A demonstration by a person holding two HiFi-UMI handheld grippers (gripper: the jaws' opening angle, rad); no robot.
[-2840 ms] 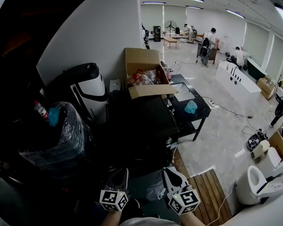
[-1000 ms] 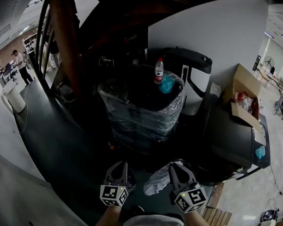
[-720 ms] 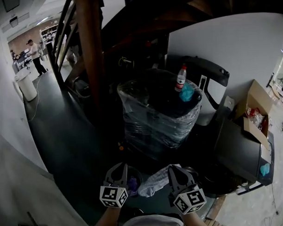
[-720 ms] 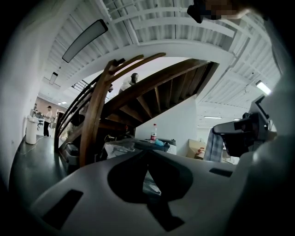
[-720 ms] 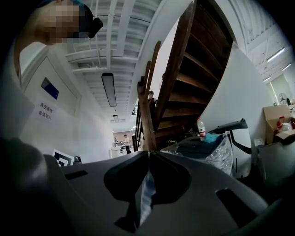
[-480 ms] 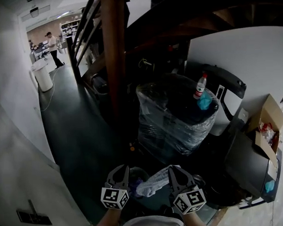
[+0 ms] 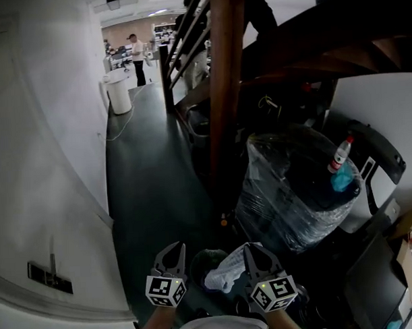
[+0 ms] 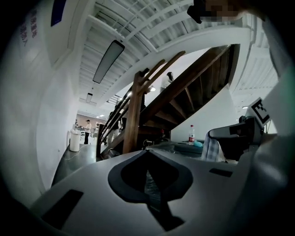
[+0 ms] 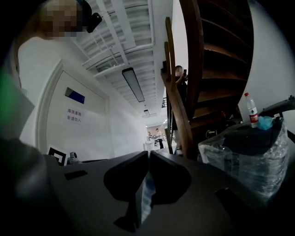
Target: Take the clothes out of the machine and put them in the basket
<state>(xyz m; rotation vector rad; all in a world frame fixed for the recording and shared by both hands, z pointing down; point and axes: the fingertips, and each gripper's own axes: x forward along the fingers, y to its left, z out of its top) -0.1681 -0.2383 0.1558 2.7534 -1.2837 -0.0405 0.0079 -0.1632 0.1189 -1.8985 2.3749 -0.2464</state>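
The right gripper (image 7: 250, 247) clamps the pale cloth (image 7: 225, 272), so that it hangs clear for transfer beside the dark basket (image 7: 203, 263) rim. The left gripper (image 7: 176, 248), jaws together, carries nothing.

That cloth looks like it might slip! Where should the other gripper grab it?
Probably the loose bunch of the cloth sagging beside the right gripper, which pinches only a thin bit. The left gripper, shut now, could open and come sideways from its own side, because the bunch hangs between them.
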